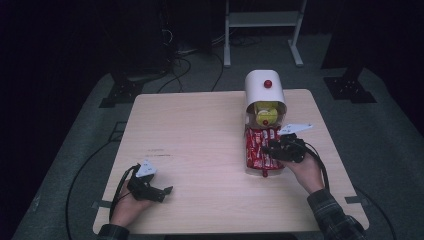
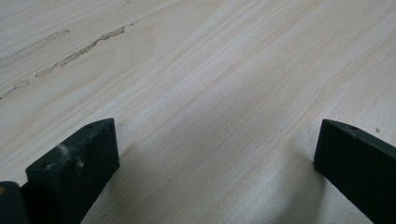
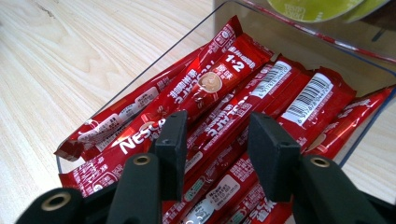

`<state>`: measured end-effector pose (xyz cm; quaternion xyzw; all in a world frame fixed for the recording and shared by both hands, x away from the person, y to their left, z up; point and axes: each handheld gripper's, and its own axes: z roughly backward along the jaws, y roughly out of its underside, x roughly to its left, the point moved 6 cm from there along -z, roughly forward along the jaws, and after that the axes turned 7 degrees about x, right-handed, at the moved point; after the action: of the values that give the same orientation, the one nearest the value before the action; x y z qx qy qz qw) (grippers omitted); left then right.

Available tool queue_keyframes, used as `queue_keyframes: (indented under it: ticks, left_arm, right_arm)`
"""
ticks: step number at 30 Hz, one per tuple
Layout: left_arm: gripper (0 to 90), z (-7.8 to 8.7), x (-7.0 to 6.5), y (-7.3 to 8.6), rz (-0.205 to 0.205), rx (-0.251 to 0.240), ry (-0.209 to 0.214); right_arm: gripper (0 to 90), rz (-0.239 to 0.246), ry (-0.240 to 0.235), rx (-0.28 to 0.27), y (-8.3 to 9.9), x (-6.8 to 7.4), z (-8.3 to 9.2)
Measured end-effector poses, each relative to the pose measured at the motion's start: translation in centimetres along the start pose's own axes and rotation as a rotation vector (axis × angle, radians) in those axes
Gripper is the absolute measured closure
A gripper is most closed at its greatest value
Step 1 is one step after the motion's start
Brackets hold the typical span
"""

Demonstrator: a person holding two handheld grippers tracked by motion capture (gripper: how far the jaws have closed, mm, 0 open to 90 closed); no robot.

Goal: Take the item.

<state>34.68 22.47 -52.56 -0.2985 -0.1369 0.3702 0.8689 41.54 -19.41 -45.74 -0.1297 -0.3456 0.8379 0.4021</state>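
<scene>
**Right gripper poised over the coffee sticks, pick not yet made**

In the right gripper view, the right gripper hangs just above the red coffee sticks heaped in a clear tray, its jaws parted with a stick or two lying in the gap and nothing clamped. In the high view that tray sits right of centre, directly below a white dispenser with a red knob, and the right gripper is over the sticks. The step in hand looks like singling out one stick; the next move likely calls for lowering the jaws around a single sachet and closing without catching its neighbours.

The left gripper, at the lower left of the high view, rests open on bare table.

Hard to judge: whether the jaw tips already touch a wrapper, and what the yellow item inside the dispenser mouth is; the tray's near end is cut off at the bottom of the right gripper view
</scene>
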Motion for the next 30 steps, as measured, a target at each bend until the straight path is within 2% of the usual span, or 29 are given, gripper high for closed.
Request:
queue_keyframes:
  ticks: [4,19,30]
  left_arm:
    - [0.0,0.00,0.00,0.00,0.000,0.000,0.000]
    - [0.0,0.00,0.00,0.00,0.000,0.000,0.000]
    - [0.0,0.00,0.00,0.00,0.000,0.000,0.000]
  right_arm:
    - [62.2,-0.013,-0.008,0.003,0.10,-0.16,0.00]
    - [87.0,-0.051,-0.016,0.029,0.38,-0.49,0.13]
    - [88.6,-0.069,-0.029,0.022,0.32,-0.62,0.47]
